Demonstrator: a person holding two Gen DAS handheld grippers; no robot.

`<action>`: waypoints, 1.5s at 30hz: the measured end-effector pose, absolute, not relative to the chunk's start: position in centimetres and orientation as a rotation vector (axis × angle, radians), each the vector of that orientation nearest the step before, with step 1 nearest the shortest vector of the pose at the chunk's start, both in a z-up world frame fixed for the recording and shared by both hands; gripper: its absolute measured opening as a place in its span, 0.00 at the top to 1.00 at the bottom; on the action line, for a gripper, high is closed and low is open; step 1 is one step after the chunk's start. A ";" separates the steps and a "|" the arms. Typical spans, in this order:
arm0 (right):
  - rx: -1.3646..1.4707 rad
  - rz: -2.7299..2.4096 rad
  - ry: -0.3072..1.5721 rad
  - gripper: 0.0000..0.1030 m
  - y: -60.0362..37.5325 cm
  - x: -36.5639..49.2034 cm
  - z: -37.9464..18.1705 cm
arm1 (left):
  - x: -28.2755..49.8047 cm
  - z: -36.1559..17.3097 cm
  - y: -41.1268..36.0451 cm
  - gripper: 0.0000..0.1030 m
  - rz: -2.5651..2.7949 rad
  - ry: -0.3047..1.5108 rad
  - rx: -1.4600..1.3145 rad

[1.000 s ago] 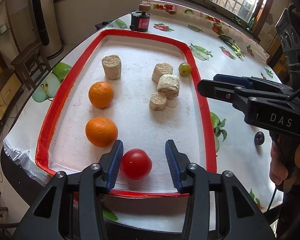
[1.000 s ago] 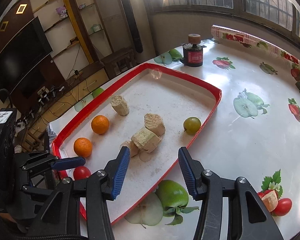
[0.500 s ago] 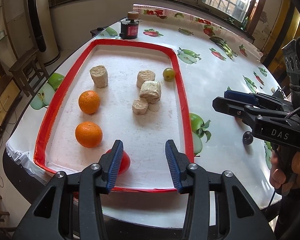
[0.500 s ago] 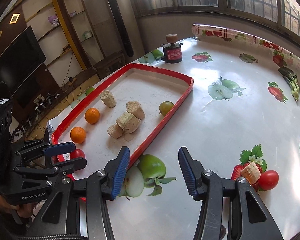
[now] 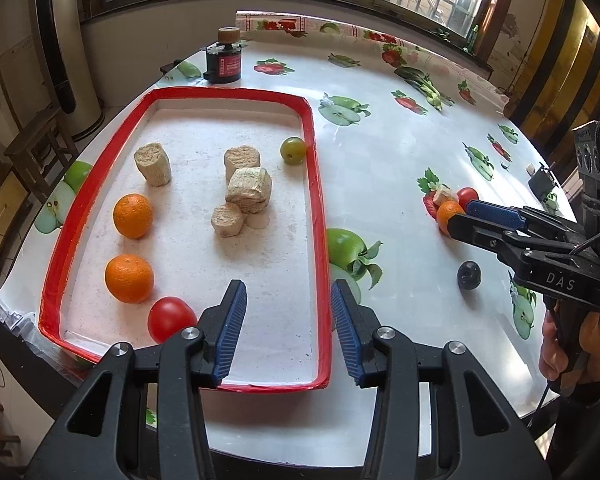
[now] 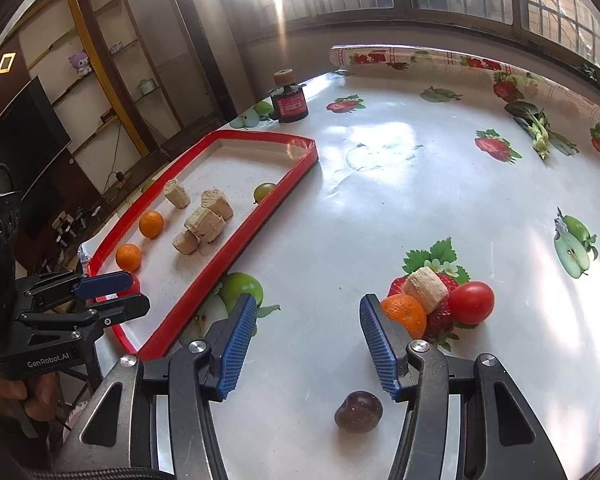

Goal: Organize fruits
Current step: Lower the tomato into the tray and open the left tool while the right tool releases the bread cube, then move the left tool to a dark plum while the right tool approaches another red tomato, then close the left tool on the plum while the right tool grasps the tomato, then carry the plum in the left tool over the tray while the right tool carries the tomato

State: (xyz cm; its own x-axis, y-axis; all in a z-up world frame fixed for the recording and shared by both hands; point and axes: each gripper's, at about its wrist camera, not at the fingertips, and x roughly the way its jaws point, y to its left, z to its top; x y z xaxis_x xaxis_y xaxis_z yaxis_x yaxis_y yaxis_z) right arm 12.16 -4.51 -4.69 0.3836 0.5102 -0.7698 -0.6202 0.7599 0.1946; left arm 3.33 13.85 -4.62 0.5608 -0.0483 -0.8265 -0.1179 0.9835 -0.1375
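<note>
A red-rimmed tray (image 5: 315,184) holds two oranges (image 5: 133,216) (image 5: 129,279), a red tomato (image 5: 171,318), a green grape (image 5: 293,151) and several beige chunks (image 5: 247,190). My left gripper (image 5: 286,330) is open and empty above the tray's near right corner. My right gripper (image 6: 308,346) is open and empty over the tablecloth. Just beyond its right finger lie an orange (image 6: 405,315), a beige chunk (image 6: 425,289) and a tomato (image 6: 470,302). A dark plum (image 6: 358,411) lies between its jaws, low in the right wrist view.
A black jar with a cork lid (image 5: 224,62) stands past the tray's far end. The round table's fruit-print cloth (image 5: 400,140) stretches to the right. The table's near edge runs just below the tray. The right gripper (image 5: 488,224) shows in the left wrist view.
Both grippers have pulled back and to the right. The tomato has passed from between my left jaws to their left. The loose fruit and the plum have come into the right wrist view.
</note>
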 end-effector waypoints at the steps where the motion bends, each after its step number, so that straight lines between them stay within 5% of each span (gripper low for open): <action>1: -0.132 0.715 0.932 0.46 -5.0 12.2 -4.8 | 3.4 -4.6 13.6 0.59 0.037 0.976 -0.183; 29: -0.071 0.565 0.964 0.47 -13.4 15.8 -6.6 | 7.9 -6.6 0.5 0.60 -0.244 1.051 -0.098; 37: -0.086 0.558 0.988 0.56 -12.3 18.4 -8.1 | 9.8 -8.2 -1.1 0.60 -0.280 1.059 -0.101; 41: -0.080 0.579 0.990 0.67 -11.8 18.9 -8.8 | 10.2 -8.1 -0.9 0.79 -0.309 1.056 -0.129; 45: -0.096 0.576 0.973 0.67 -11.8 17.9 -8.2 | 9.6 -7.7 -0.4 0.79 -0.269 1.033 -0.092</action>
